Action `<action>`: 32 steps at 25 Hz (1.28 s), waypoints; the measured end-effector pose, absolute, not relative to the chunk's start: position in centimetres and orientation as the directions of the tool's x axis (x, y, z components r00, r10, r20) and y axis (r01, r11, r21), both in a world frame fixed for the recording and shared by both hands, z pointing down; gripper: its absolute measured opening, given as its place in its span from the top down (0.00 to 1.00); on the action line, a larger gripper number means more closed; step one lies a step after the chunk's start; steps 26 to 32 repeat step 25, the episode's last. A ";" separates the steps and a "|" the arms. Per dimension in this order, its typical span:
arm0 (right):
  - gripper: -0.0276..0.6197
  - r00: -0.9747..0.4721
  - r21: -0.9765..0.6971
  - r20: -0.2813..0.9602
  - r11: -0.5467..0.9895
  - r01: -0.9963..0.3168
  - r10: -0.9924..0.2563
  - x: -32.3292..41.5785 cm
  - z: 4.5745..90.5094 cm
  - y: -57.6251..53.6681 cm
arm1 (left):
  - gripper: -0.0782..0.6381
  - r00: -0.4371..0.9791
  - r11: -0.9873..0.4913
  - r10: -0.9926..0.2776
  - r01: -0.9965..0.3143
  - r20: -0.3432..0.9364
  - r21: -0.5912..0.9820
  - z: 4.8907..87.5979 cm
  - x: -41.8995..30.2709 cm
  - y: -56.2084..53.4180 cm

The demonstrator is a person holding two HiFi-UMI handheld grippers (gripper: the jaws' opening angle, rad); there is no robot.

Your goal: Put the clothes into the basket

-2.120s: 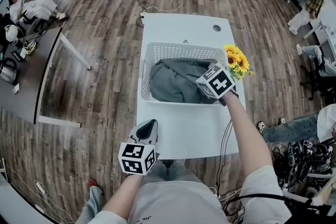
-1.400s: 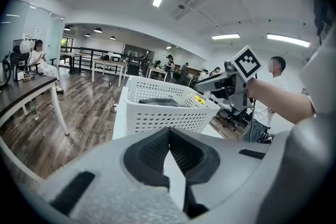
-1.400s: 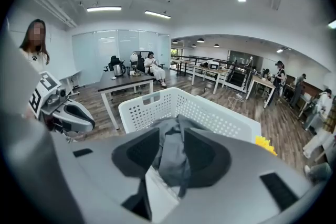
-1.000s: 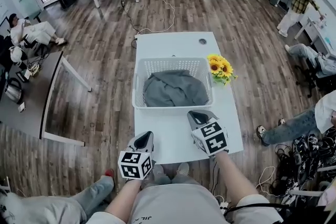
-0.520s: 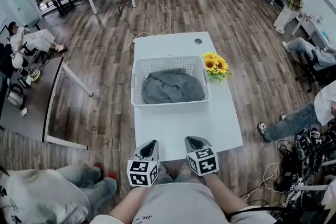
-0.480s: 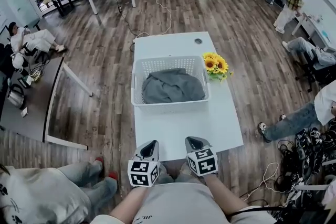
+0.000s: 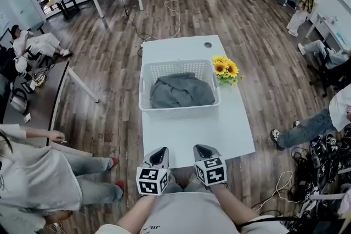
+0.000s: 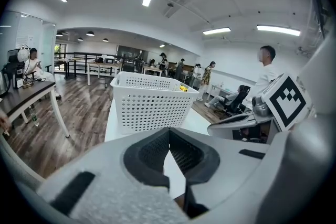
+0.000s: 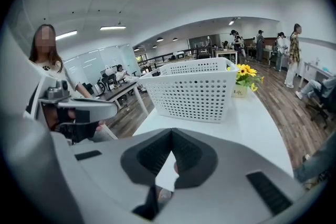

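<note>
A white perforated basket [image 7: 144,85] stands in the middle of the white table [image 7: 219,129]. Grey clothes [image 7: 181,90] lie heaped inside it. Both grippers hang side by side at the table's near edge, well short of the basket. My left gripper [image 7: 159,152] is shut with nothing between its pads. My right gripper [image 7: 201,149] is shut and empty too. The left gripper view looks along its closed jaws [image 8: 169,132] at the basket [image 8: 152,105]. In the right gripper view the basket [image 9: 194,92] stands beyond the closed jaws [image 9: 171,135].
A small pot of sunflowers [image 7: 225,69] stands on the table right of the basket. A person [image 7: 33,172] is close at the left of the table, by a dark side table [image 7: 60,96]. Cables and seated people lie to the right.
My right gripper has drawn back from near the basket's front to the table's near edge, level with the left one. A person has stepped in at the lower left.
</note>
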State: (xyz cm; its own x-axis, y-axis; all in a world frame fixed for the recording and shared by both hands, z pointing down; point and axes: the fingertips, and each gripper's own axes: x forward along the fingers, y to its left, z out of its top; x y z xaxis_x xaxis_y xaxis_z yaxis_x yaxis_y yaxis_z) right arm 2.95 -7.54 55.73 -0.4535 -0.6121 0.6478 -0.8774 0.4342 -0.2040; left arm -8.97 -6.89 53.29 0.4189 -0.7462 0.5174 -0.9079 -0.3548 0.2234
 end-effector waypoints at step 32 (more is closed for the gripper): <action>0.94 -0.460 -0.194 0.656 0.456 -0.869 -0.599 2.5 56.0 -7.4 | 0.87 0.425 -0.357 -0.739 -0.905 0.522 0.231 53.4 -9.0 -6.8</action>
